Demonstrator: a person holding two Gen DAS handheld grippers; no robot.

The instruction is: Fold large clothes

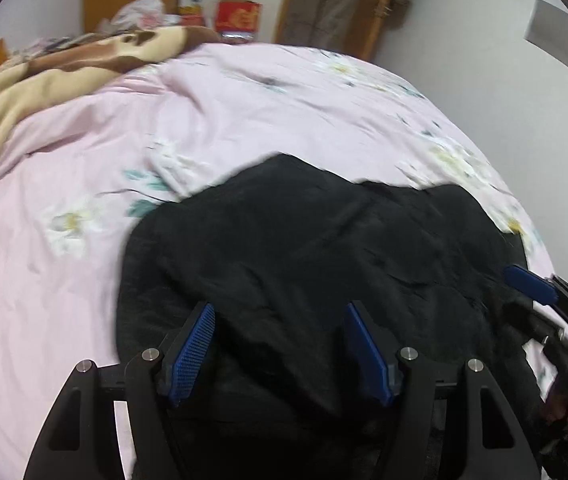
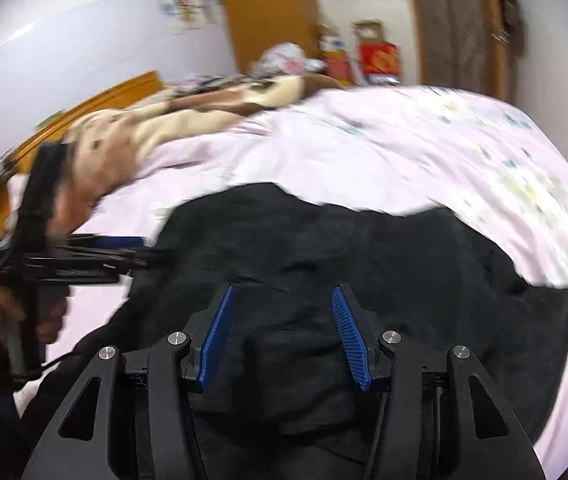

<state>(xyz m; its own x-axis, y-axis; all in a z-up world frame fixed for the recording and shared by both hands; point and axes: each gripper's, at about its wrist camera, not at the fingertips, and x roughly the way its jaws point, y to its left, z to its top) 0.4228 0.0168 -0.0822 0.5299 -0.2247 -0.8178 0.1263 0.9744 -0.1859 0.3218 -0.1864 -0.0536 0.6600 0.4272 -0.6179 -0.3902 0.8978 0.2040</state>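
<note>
Left of the black garment (image 1: 323, 248), which lies rumpled on the pink floral sheet (image 1: 84, 168), the left gripper (image 1: 280, 356) hovers with jaws spread, holding nothing. At the garment's right side the right gripper (image 2: 284, 340) is likewise spread and empty. Closing now might pinch sheet together with cloth, or catch several layers.
</note>
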